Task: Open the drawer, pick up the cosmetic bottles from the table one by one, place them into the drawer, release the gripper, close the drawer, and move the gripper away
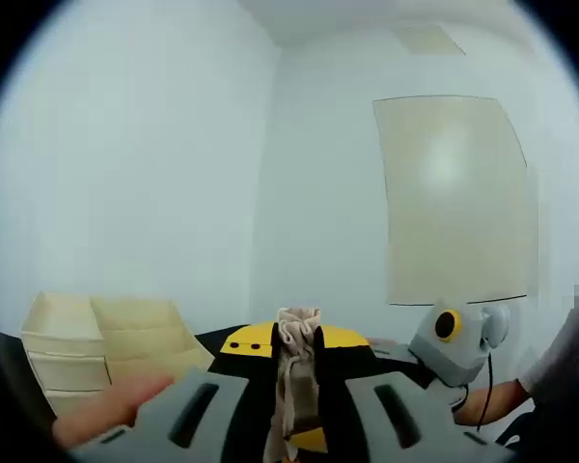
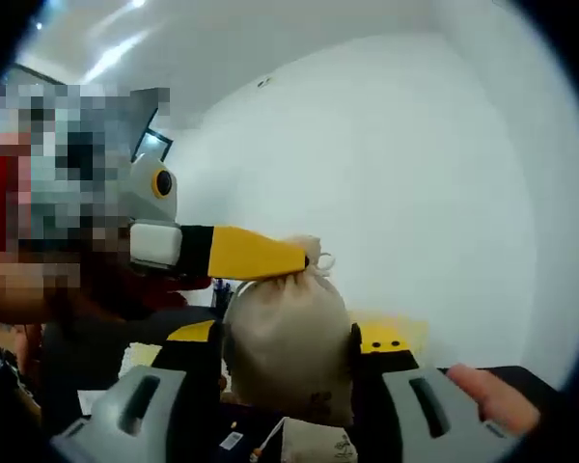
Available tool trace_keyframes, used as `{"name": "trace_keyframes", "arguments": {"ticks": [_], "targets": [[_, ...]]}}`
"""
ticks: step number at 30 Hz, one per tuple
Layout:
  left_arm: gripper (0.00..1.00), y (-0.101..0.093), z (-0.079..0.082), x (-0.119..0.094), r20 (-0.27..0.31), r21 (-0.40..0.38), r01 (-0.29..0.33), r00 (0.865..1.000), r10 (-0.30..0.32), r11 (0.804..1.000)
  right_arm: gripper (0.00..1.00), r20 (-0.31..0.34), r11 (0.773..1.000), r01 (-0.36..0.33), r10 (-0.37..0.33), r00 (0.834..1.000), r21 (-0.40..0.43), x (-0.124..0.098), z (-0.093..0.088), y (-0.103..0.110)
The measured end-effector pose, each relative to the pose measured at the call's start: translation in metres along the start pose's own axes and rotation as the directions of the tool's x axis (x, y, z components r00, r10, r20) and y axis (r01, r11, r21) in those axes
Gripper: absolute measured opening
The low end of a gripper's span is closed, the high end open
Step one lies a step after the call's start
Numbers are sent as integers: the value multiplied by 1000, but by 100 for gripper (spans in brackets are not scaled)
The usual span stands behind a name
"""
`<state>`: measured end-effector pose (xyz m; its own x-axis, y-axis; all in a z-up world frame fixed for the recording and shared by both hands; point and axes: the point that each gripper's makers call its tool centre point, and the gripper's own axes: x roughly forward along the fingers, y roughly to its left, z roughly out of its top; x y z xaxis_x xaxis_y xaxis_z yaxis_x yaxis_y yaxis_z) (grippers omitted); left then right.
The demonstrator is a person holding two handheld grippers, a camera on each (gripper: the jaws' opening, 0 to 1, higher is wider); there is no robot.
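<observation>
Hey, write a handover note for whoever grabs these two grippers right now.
Left gripper: shut on the neck of the cloth pouch, held up in the air.
Right gripper: jaws pressed on both sides of the pouch's body, gripping it.
Drawer unit: cream, low on the left of the left gripper view; its drawers look shut.
Done: pouch held by both grippers.
Left: open a drawer, stow, release, close, move away.

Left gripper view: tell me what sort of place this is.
Probably a plain indoor workroom or lab: bare white walls, a pale board on the wall, and a cream drawer unit beside a dark table.
</observation>
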<state>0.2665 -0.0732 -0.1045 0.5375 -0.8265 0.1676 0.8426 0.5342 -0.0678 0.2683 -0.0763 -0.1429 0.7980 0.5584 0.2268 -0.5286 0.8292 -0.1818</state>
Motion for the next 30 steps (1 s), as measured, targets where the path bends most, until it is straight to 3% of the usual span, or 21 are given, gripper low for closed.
{"name": "trace_keyframes", "arguments": {"ticks": [6,10,15,21,30], "targets": [[11,-1,1,7,9,14,-56,998,56,998,54,-8,997,75,-76,997,-35,3,-2,-4],[11,-3,5,10,30,23,-85,996,84,996,57,9,983,140,-140,990,-116,6,-1,-16],[11,0,7,11,48,29,-147,988,145,989,56,0,977,180,-181,983,-111,9,-5,-23],[11,1,5,11,68,36,-200,978,197,979,52,-8,976,188,-189,982,-106,13,-9,-27],[12,2,3,10,79,71,-211,975,205,975,47,-10,983,168,-169,986,-74,12,-10,-25]]}}
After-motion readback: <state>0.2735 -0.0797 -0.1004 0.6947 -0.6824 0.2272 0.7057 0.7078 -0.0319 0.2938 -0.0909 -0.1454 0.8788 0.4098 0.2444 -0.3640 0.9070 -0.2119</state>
